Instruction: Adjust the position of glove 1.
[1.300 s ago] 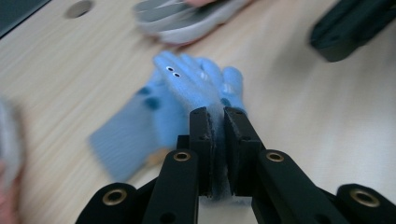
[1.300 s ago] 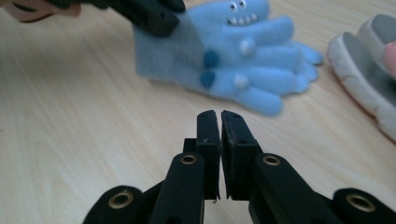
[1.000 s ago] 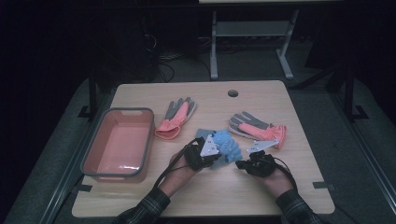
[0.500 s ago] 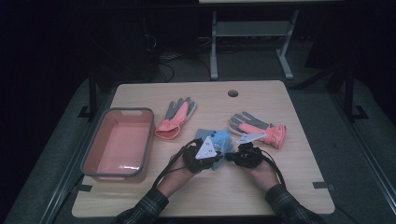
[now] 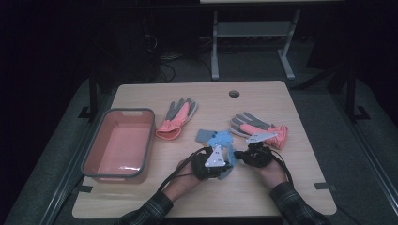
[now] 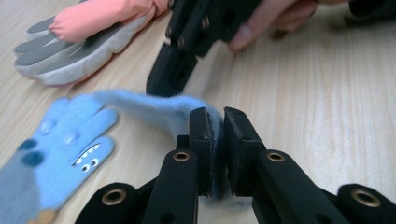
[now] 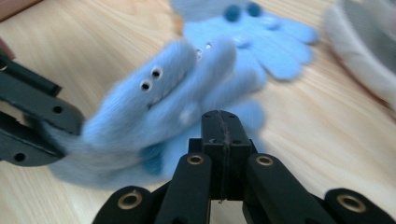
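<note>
A fuzzy blue glove [image 7: 154, 107] with small eyes lies partly lifted off the wooden table [image 5: 281, 187]. My left gripper [image 6: 215, 116] is shut on its cuff, the fabric pinched between the jaws; it is near the table's front middle [image 5: 228, 162]. My right gripper [image 7: 219, 116] is shut, its tips against the same glove [image 6: 154, 105]; no fabric shows between its jaws. A second blue glove [image 5: 216, 138] lies flat just behind them [image 6: 60, 149].
Two pink and grey gloves lie on the table, one at mid-left [image 5: 177, 117] and one to the right [image 5: 258, 127], close behind my right gripper [image 5: 241, 153]. A pink tray [image 5: 89, 154] stands at the left. A round hole [image 5: 233, 93] is near the far edge.
My right gripper has moved left and up to the blue glove, next to my left gripper. The left gripper has kept its hold on the glove.
</note>
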A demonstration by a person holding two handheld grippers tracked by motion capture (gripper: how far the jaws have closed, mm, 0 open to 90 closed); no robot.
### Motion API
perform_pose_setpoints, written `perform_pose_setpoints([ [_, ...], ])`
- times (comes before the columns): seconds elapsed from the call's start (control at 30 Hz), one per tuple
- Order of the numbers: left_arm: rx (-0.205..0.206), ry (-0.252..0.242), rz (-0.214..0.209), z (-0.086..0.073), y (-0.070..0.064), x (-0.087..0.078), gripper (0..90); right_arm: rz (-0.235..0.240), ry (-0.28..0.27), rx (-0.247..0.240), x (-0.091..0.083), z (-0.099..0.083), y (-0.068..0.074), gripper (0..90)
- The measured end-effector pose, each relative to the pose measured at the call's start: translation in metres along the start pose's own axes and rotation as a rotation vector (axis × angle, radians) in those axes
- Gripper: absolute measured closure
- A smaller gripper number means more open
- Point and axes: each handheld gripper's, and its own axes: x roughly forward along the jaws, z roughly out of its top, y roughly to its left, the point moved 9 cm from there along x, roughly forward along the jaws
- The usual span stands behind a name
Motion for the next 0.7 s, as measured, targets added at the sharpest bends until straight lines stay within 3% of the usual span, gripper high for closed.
perform_pose_setpoints([
  [0.17, 0.017, 0.005, -0.013, 0.002, -0.008, 0.005, 81.7, -0.019, 0.001, 0.019, -0.011, -0.006, -0.008, 90.0],
  [0.23, 0.034, 0.019, 0.008, 0.002, -0.007, 0.005, 81.7, -0.029, 0.022, 0.012, -0.014, -0.012, -0.010, 90.0],
  [0.4, 0.011, 0.004, 0.038, 0.001, 0.007, -0.003, 81.8, 0.011, 0.010, -0.029, -0.027, -0.014, 0.006, 90.0],
  [0.5, -0.001, -0.005, 0.066, 0.001, 0.016, -0.011, 81.8, 0.055, 0.039, -0.051, -0.016, -0.017, 0.022, 90.0],
  [0.57, -0.001, -0.018, 0.073, 0.001, 0.021, -0.017, 81.8, 0.056, 0.064, -0.071, -0.005, -0.019, 0.028, 90.0],
  [0.7, 0.005, -0.027, 0.076, 0.000, 0.022, -0.022, 81.7, 0.062, 0.049, -0.084, 0.010, -0.011, 0.035, 90.0],
])
